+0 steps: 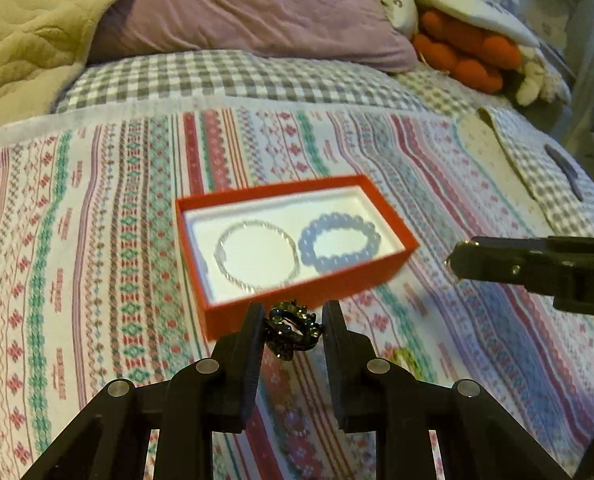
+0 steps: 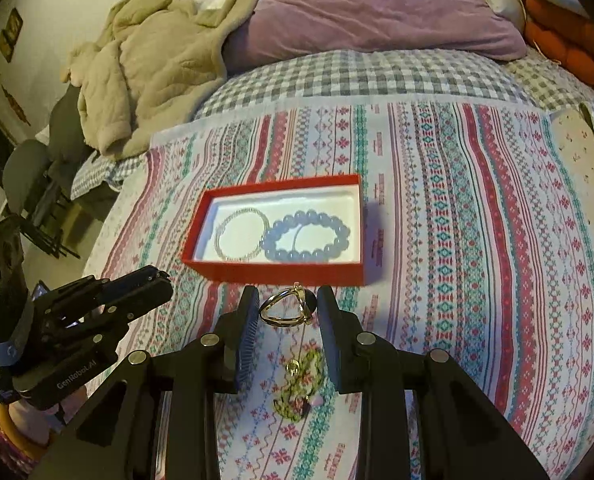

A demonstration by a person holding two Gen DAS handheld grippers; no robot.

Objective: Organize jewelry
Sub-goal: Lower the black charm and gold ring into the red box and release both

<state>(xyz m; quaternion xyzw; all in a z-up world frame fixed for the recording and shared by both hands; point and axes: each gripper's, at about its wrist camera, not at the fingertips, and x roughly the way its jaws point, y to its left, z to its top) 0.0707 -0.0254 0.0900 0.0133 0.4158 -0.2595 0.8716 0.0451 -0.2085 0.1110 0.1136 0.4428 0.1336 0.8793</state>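
You've got one piece in each hand-held gripper, both hovering just short of the red box [image 2: 275, 236] on the bed [image 2: 477, 220].

Left hand-held gripper [image 1: 293, 330]: fingers partway closed, pinching a dark ring [image 1: 291, 330] w/ a lumpy, ornate top. It's small, rigid metal, very light, and the uneven surface gives the pads little flat area, so it could twist or pop out if you squeeze harder or jolt. Contact looks to be on the band's outer sides; keep it there.

Right hand-held gripper [image 2: 287, 308]: also narrowed to a small gap, holding a gold ring [image 2: 287, 310] w/ a dark stone. The smooth band is slippery and the stone sits against the right finger, so the grip is prob. off-centre. Move slow, no wrist flicks.

Inside the box, a thin silver bracelet [image 2: 241, 236] lies on the left and a blue bead bracelet [image 2: 307, 238] on the right, touching or nearly so. Both are loose, floppy loops that'll shift if bumped. The free white floor is mostly inside the loops and along the near wall, so drop the rings from low down; they'll roll otherwise.

A yellow-green piece [image 2: 301, 384] lies on the patterned cloth under the right hand-held gripper, not yet boxed. It looks like a soft chain or beaded cluster, can't tell which; take it at a bunched part, not a single strand.
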